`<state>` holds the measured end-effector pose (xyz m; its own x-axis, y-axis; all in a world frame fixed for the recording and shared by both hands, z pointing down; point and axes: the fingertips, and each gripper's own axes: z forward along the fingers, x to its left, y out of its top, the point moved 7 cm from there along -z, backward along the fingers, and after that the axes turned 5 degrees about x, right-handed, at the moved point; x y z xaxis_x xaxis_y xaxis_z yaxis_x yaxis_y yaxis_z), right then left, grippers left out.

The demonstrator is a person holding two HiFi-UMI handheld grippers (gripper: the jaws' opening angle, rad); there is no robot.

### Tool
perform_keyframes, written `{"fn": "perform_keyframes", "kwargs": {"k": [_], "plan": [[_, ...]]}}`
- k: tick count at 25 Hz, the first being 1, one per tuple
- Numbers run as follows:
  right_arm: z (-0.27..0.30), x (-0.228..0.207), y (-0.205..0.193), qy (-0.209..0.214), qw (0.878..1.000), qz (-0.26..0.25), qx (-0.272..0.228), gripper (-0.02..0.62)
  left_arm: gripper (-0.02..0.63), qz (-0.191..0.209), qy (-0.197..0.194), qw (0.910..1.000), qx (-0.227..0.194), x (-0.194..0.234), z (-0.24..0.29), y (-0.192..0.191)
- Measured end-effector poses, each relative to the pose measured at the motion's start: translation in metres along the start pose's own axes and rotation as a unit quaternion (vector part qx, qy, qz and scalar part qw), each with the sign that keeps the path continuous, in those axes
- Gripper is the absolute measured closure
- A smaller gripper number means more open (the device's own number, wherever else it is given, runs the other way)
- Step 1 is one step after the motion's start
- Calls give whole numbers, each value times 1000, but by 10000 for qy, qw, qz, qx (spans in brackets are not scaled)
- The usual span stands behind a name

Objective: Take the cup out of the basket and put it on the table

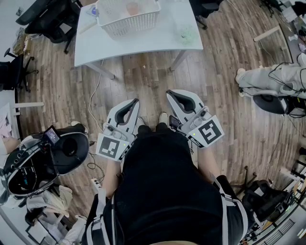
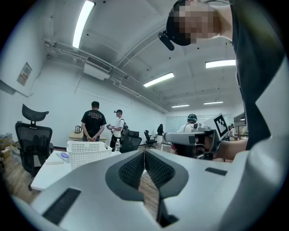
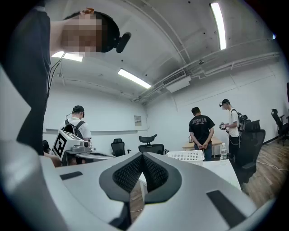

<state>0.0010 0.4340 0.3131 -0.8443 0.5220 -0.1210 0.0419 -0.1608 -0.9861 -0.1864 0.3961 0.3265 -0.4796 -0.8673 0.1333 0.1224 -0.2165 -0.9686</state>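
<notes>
jaws meet (empty) on left gripper point(image 1: 134, 105) and right gripper point(image 1: 172, 94).

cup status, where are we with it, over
Left gripper shut, empty; right gripper shut, empty; both low, short of the table. Cup in the white basket, untouched. Path to the basket looks clear.

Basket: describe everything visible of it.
The basket is white and looks like plastic. It is rectangular, with lattice walls under a solid rim. It stands upright and open-topped on the white table, toward the table's left half in the head view. A pale pinkish cup sits inside; anything else in it is unclear. A small bluish object lies by its left end, and whether they touch cannot be told.
</notes>
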Motion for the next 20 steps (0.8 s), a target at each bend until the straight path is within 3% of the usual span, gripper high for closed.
{"fn": "perform_keyframes", "kwargs": {"k": [10, 20], "plan": [[-16, -19, -5, -25, 10000, 20, 45, 577, 583, -10, 64, 10000, 66, -17, 20, -1], [-26, -35, -11, 365, 9993, 35, 38, 577, 583, -60, 335, 9993, 118, -35, 47, -1]]}}
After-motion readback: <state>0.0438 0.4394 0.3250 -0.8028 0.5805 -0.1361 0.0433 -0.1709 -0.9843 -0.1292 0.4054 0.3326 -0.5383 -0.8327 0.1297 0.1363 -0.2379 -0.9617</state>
